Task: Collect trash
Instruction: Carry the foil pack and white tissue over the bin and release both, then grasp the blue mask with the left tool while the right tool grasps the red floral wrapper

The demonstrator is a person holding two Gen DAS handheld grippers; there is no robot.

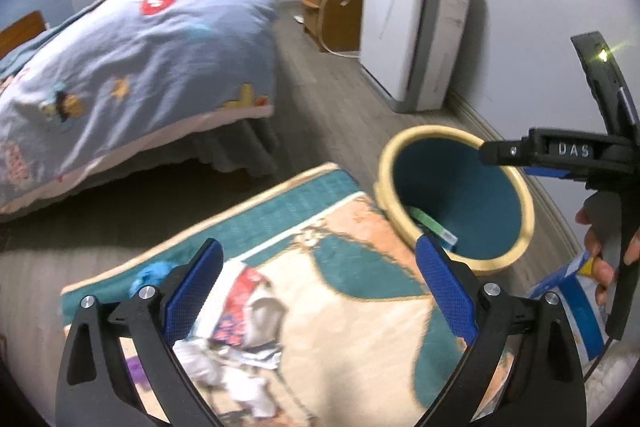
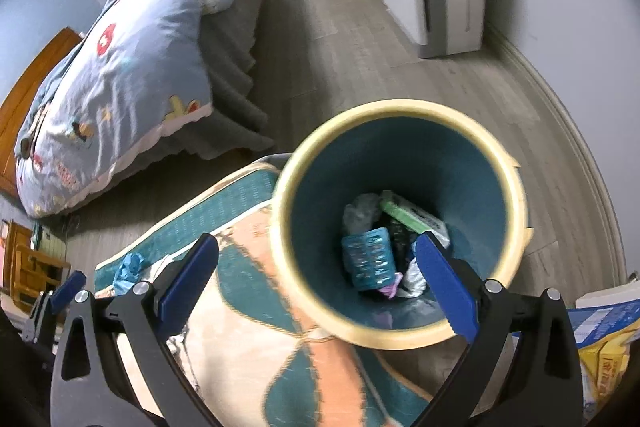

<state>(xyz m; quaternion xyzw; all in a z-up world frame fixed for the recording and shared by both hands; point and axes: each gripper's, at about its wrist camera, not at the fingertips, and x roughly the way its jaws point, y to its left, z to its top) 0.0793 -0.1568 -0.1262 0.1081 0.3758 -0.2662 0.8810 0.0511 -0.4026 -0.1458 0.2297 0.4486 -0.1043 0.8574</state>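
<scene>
A teal bin with a cream rim (image 1: 516, 187) (image 2: 508, 187) stands on the floor at the rug's corner. Inside it lie a teal blister pack (image 2: 368, 259), a green box (image 2: 404, 213) and crumpled wrappers. My right gripper (image 2: 320, 271) is open and empty, just above the bin's near rim; it also shows in the left wrist view (image 1: 504, 151) over the bin. My left gripper (image 1: 320, 275) is open and empty above the rug. Crumpled white paper (image 1: 208, 367) and a blue scrap (image 1: 150, 275) (image 2: 128, 267) lie on the rug near its left finger.
A patterned teal and peach rug (image 1: 320, 307) covers the floor. A bed with a blue quilt (image 1: 132, 59) stands to the left. A white appliance (image 1: 408, 27) and a wooden cabinet (image 1: 332, 11) line the far wall. A blue and white box (image 1: 576, 307) lies right of the bin.
</scene>
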